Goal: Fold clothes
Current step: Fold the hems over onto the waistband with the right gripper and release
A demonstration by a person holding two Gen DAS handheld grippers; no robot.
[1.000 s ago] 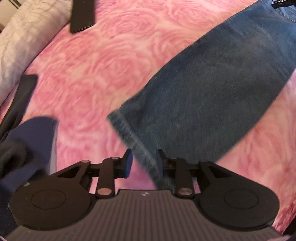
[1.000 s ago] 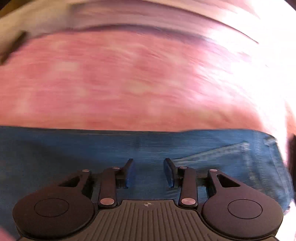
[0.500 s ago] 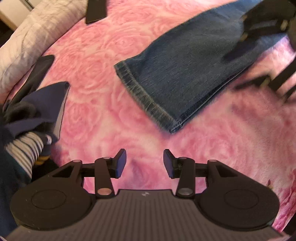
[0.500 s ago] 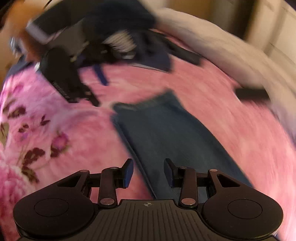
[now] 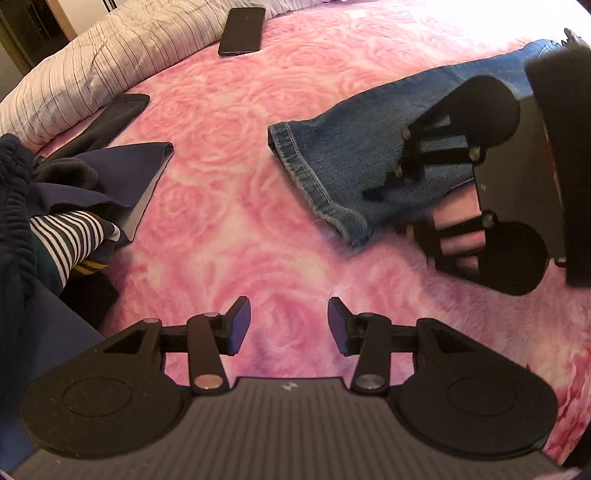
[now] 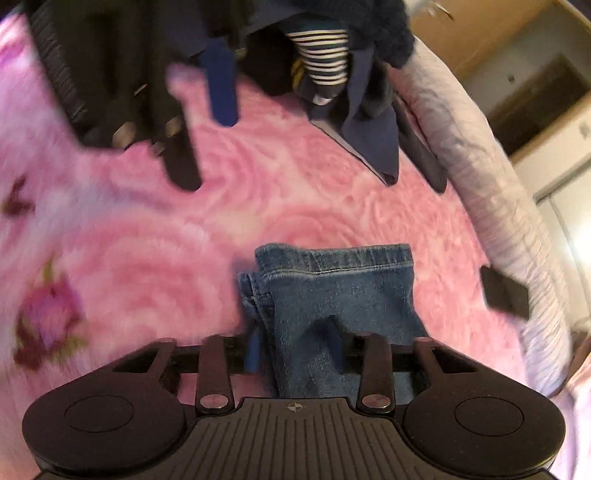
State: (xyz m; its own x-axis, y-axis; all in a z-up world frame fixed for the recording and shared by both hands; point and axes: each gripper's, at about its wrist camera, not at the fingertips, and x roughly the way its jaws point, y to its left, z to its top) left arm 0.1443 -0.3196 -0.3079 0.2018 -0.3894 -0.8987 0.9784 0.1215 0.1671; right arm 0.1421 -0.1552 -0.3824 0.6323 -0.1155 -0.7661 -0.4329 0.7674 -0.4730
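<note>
Left wrist view
Left gripper (image 5: 289, 324): fingers parted, nothing between them, above the pink rose blanket (image 5: 236, 155).
Jeans (image 5: 369, 147): lay flat on the blanket, hemmed leg end nearest, right gripper (image 5: 384, 188) on it.
Clothes pile (image 5: 62, 199): at left, a striped piece showing.
Phone (image 5: 242, 31): near the pillow (image 5: 85, 70).

Right wrist view
Right gripper (image 6: 295, 350): fingers closing, the jeans (image 6: 332, 291) leg bunched between them.
Left gripper (image 6: 199, 122): blurred, beyond the hem.
</note>
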